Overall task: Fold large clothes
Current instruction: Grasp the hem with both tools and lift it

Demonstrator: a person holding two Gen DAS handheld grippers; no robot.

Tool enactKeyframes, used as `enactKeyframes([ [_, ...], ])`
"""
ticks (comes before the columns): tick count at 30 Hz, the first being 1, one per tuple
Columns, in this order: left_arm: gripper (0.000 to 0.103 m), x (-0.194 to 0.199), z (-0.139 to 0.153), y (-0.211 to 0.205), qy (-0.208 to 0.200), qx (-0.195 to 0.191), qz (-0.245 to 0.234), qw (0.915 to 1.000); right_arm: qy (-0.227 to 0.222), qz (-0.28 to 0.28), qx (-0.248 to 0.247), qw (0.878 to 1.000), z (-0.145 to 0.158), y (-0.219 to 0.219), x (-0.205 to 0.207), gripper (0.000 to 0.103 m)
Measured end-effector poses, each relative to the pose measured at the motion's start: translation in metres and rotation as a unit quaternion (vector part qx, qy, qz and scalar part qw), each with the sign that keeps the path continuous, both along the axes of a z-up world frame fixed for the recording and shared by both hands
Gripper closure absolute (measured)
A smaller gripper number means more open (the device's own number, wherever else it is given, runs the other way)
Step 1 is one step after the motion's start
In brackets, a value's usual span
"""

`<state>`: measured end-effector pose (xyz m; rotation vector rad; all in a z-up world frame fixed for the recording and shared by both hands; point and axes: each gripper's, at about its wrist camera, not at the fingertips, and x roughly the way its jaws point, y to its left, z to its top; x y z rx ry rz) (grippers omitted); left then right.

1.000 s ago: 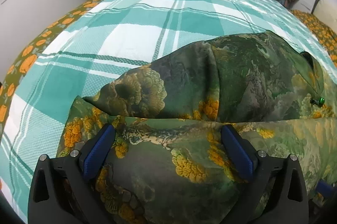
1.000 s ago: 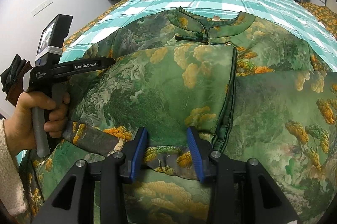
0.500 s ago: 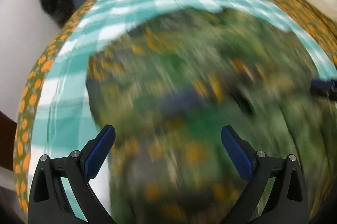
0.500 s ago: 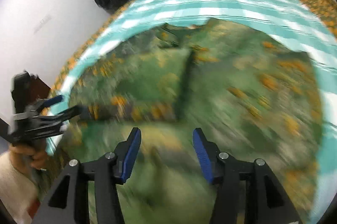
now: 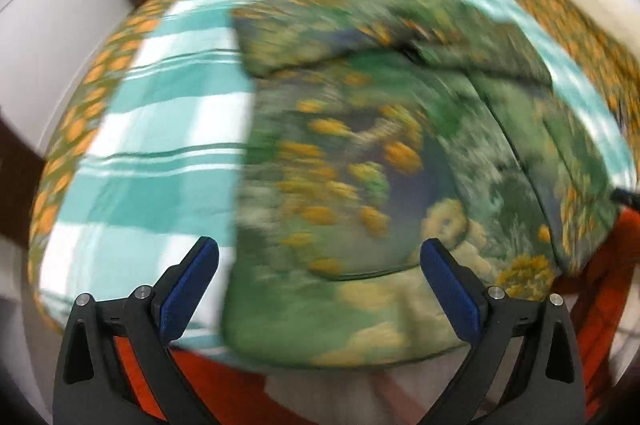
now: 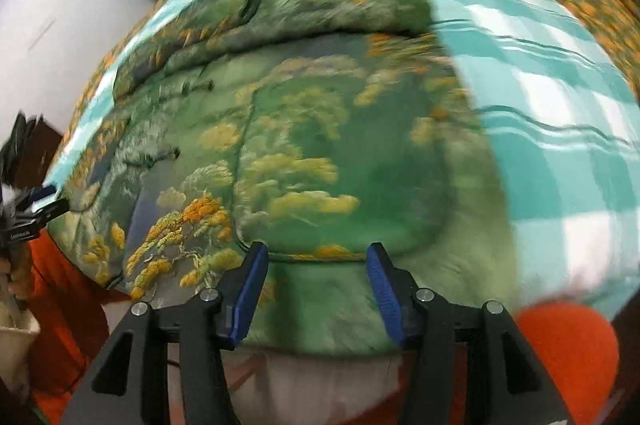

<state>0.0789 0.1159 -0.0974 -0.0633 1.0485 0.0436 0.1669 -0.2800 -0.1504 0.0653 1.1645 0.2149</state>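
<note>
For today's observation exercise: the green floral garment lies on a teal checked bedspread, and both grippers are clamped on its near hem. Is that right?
Not quite. The garment does lie on the bedspread, but both wrist views show the left gripper and right gripper open, gripping nothing.

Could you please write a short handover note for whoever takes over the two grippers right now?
Left gripper: open, empty, above the garment's near edge.
Right gripper: jaws have just been opening; nothing between them, hovering over the near hem.
Garment: green floral, lying on the checked sheet, sleeves folded in across the top, body laid flat.
Done: side and sleeve folds, judging by the layers.
Left: probably fold the near end up toward the collar, then smooth.
</note>
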Motion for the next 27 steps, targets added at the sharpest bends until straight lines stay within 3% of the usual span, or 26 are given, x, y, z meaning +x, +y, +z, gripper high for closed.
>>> enactKeyframes([
  [2,0.002,-0.004,-0.004,0.025,0.008,-0.020,0.028,0.9994,-0.009,-0.018,-0.002,1.000,0.011,-0.028,-0.004,0.044],
  [3,0.002,-0.004,-0.010,0.034,0.020,-0.032,0.039,0.9985,-0.010,-0.029,-0.007,1.000,0.014,-0.041,-0.002,0.034],
  [4,0.002,-0.003,-0.017,0.043,0.033,-0.053,0.045,0.9970,-0.006,-0.050,-0.015,0.999,0.014,-0.060,-0.002,0.030],
  [9,0.002,-0.005,-0.047,0.038,0.068,-0.109,0.020,0.9915,0.058,-0.085,0.030,0.994,-0.007,-0.106,0.019,0.030],
  [13,0.003,0.000,-0.062,0.025,0.094,-0.123,-0.001,0.9879,0.104,-0.057,0.082,0.990,-0.036,-0.095,0.035,0.030],
  [14,0.005,0.001,-0.063,0.021,0.101,-0.120,-0.003,0.9876,0.112,-0.050,0.080,0.989,-0.042,-0.090,0.037,0.030],
  [17,0.029,-0.001,-0.060,0.012,0.117,-0.110,-0.016,0.9870,0.123,-0.017,0.050,0.991,-0.049,-0.075,0.036,0.030],
  [19,0.047,-0.003,-0.055,0.010,0.119,-0.099,-0.019,0.9877,0.119,0.002,0.050,0.992,-0.041,-0.067,0.032,0.048],
  [20,0.061,-0.003,-0.054,0.011,0.121,-0.099,-0.017,0.9876,0.116,0.007,0.053,0.992,-0.037,-0.066,0.030,0.053],
  [21,0.075,-0.003,-0.052,0.013,0.123,-0.103,-0.012,0.9870,0.111,0.010,0.053,0.992,-0.033,-0.064,0.028,0.066],
  [22,0.081,-0.003,-0.049,0.015,0.123,-0.113,-0.007,0.9860,0.106,0.013,0.054,0.993,-0.029,-0.062,0.027,0.080],
  [24,0.089,-0.002,-0.042,0.018,0.121,-0.125,-0.002,0.9847,0.096,0.012,0.066,0.993,-0.019,-0.059,0.024,0.086],
  [27,0.091,-0.006,-0.019,0.023,0.100,-0.136,-0.005,0.9857,0.077,0.016,0.073,0.994,-0.001,-0.051,0.021,0.089],
])
